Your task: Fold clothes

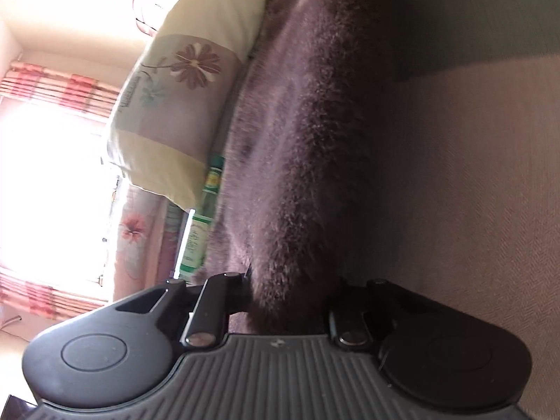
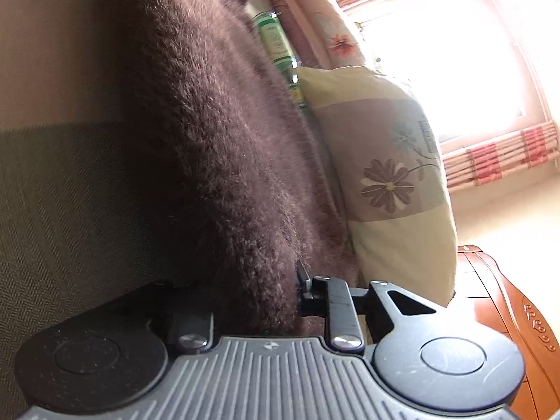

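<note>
A dark purple-brown fuzzy garment (image 1: pixel 297 140) runs up from between the fingers of my left gripper (image 1: pixel 290 294), which is shut on one edge of it. In the right wrist view the same fuzzy garment (image 2: pixel 217 161) fills the gap of my right gripper (image 2: pixel 245 301), which is also shut on it. Both views are turned on their side. The cloth stretches away from each gripper and lies along a beige herringbone bed cover (image 1: pixel 472 182) (image 2: pixel 63 217). The pinched cloth hides the fingertips.
A pale pillow with a flower print (image 1: pixel 189 91) (image 2: pixel 388 182) leans just past the garment. A green labelled pack (image 1: pixel 204 217) (image 2: pixel 276 45) sits beside it. A carved wooden headboard (image 2: pixel 507 318) is at one side. Behind, a bright window has a pink checked curtain (image 1: pixel 52 87).
</note>
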Available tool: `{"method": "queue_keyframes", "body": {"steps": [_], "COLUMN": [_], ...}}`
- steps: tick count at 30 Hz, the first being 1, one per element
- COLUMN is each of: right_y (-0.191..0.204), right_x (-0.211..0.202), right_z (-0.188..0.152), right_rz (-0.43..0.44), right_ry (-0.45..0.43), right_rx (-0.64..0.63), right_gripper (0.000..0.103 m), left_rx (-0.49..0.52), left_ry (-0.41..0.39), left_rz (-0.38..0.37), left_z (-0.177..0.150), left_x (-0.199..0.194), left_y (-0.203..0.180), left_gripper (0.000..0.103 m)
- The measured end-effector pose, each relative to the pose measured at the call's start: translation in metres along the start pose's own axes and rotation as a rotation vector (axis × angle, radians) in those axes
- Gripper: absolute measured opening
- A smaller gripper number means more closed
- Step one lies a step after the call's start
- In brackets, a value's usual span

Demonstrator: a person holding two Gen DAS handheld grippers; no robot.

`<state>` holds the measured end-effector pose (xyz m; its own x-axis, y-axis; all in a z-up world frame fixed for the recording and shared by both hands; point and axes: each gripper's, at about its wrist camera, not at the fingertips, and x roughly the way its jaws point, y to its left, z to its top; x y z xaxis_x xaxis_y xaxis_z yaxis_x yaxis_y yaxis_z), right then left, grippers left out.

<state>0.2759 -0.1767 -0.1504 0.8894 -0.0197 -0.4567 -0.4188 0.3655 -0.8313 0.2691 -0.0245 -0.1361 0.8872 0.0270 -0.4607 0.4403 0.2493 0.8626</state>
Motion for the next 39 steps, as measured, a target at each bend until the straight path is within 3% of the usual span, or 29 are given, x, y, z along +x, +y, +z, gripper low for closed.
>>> {"method": "queue_keyframes", "body": {"steps": [10, 21, 28, 33, 38, 39], "right_y": [-0.011, 0.018, 0.052, 0.059, 0.037, 0.031], "right_x": [-0.063, -0.164, -0.188, -0.186, -0.201, -0.207], "right_z": [0.001, -0.012, -0.020, -0.025, -0.041, -0.046], "right_rz": [0.081, 0.179, 0.203, 0.236, 0.355, 0.384], "right_ry": [0.016, 0.039, 0.077, 0.124, 0.162, 0.169], "right_rx": [0.090, 0.101, 0.117, 0.171, 0.304, 0.332], "right_gripper": [0.023, 0.023, 0.023, 0.035, 0.061, 0.062], "left_rx": [0.010, -0.023, -0.060, -0.032, -0.060, -0.069], "left_ry": [-0.024, -0.048, -0.033, -0.028, -0.062, -0.074], "left_rz": [-0.047, -0.103, -0.109, -0.138, -0.285, -0.298], "left_z": [-0.005, -0.009, -0.016, -0.021, -0.045, -0.050], "left_x": [-0.063, -0.162, -0.182, -0.190, -0.231, -0.240], "left_y": [-0.004, -0.029, -0.051, -0.057, -0.040, -0.035], "left_gripper": [0.015, 0.015, 0.015, 0.024, 0.029, 0.029]}}
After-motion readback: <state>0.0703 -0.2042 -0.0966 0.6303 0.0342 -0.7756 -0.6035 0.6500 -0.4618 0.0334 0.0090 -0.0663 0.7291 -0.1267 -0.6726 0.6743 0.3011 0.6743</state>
